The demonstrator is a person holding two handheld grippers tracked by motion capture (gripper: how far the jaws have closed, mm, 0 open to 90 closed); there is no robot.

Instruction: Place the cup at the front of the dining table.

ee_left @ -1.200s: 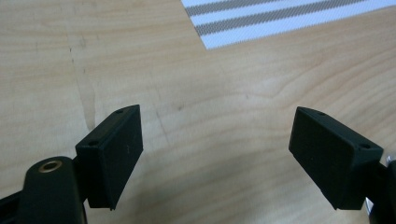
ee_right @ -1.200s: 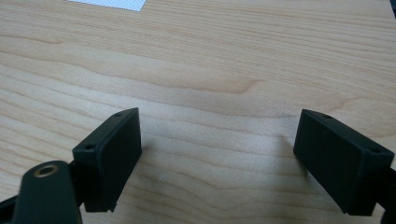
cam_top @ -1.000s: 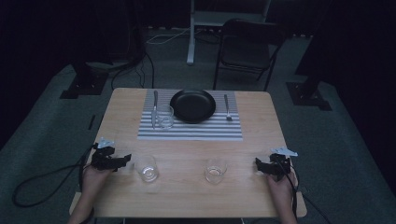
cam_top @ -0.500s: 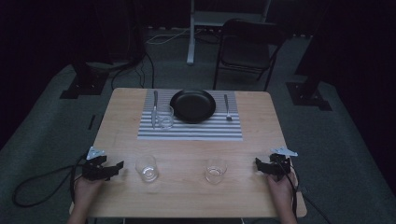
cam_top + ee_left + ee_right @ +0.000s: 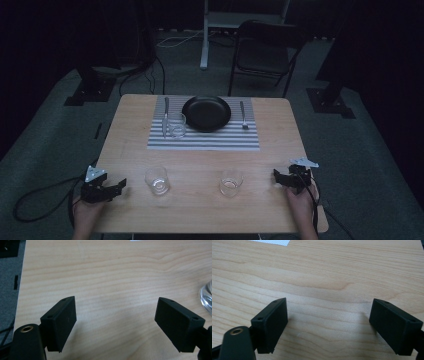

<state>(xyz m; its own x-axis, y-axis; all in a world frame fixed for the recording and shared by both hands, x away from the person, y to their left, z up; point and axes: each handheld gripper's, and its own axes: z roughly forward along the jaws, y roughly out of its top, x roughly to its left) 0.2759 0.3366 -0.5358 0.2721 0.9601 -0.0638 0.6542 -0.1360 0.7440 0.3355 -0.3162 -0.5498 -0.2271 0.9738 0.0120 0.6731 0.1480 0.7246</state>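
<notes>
Left gripper (image 5: 119, 185) fingers spread, empty | glass (image 5: 157, 180) just beyond fingertips: rigid, slick, breakable; grip mid-wall | right gripper (image 5: 276, 176) fingers spread, empty, above tabletop (image 5: 200, 165)

On the far half of the wooden bench (image 5: 280, 130) we see a striped mat (image 5: 203, 141) carrying a black plate (image 5: 206, 113), a knife (image 5: 165, 115) on its left, a fork (image 5: 242, 114) on its right, and one glass (image 5: 177, 125) beside the knife. Beyond stands a dark folding chair (image 5: 264, 50).
</notes>
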